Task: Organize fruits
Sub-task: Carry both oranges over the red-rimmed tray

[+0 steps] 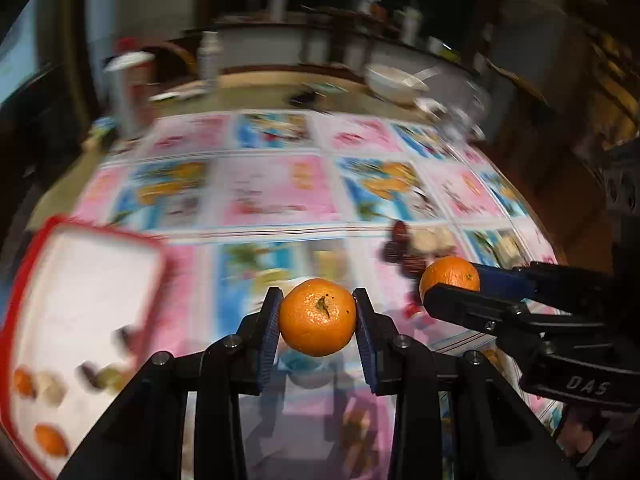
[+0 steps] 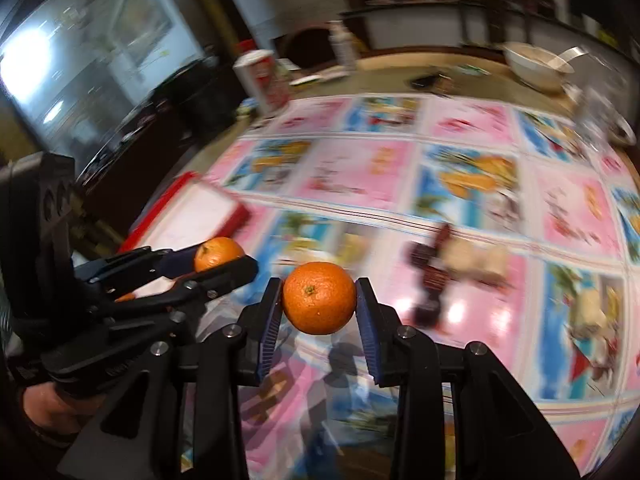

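Jaws of left gripper (image 1: 317, 312) clamped on a small round orange mandarin (image 1: 317, 317), right gripper (image 2: 319, 300) pinching another orange mandarin (image 2: 319, 298), both above the patterned counter (image 2: 460, 184), red-rimmed white tray (image 1: 80, 280) left of them holding blurred fruit

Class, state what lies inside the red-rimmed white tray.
The tray holds two oranges and several blurred small fruits, some dark, some pale. The picture edge cuts off its near corner, hiding anything there.

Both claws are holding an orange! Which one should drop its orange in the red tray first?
Probably left. The left claw with its orange is nearer the red tray, which lies on its side. The right claw with its orange is farther off.
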